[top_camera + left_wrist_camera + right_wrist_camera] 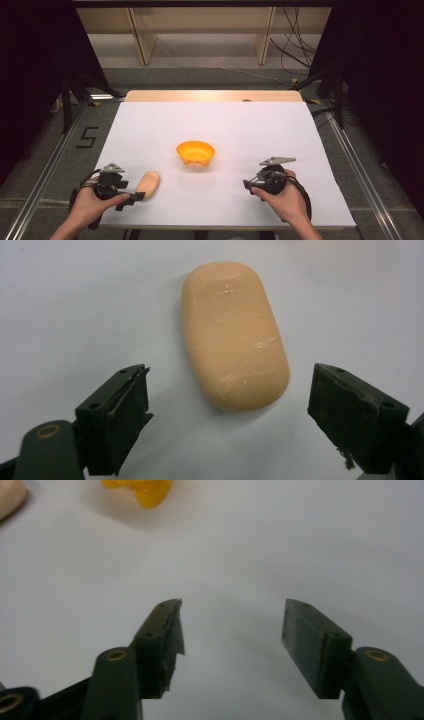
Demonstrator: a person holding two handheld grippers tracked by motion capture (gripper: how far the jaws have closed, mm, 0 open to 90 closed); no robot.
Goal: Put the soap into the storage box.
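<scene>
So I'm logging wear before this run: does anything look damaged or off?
Yes. The soap bar has pale scuffs on its top face. The pad edges on the left claw and right claw look frayed and chipped. The yellow bowl sits upright, nothing spilled.

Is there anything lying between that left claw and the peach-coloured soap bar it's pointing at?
Nothing visible. The left gripper has its jaws open, and the soap bar lies just ahead on the bare white table, its near end reaching almost between the jaw tips. The orange bowl sits farther off.
</scene>
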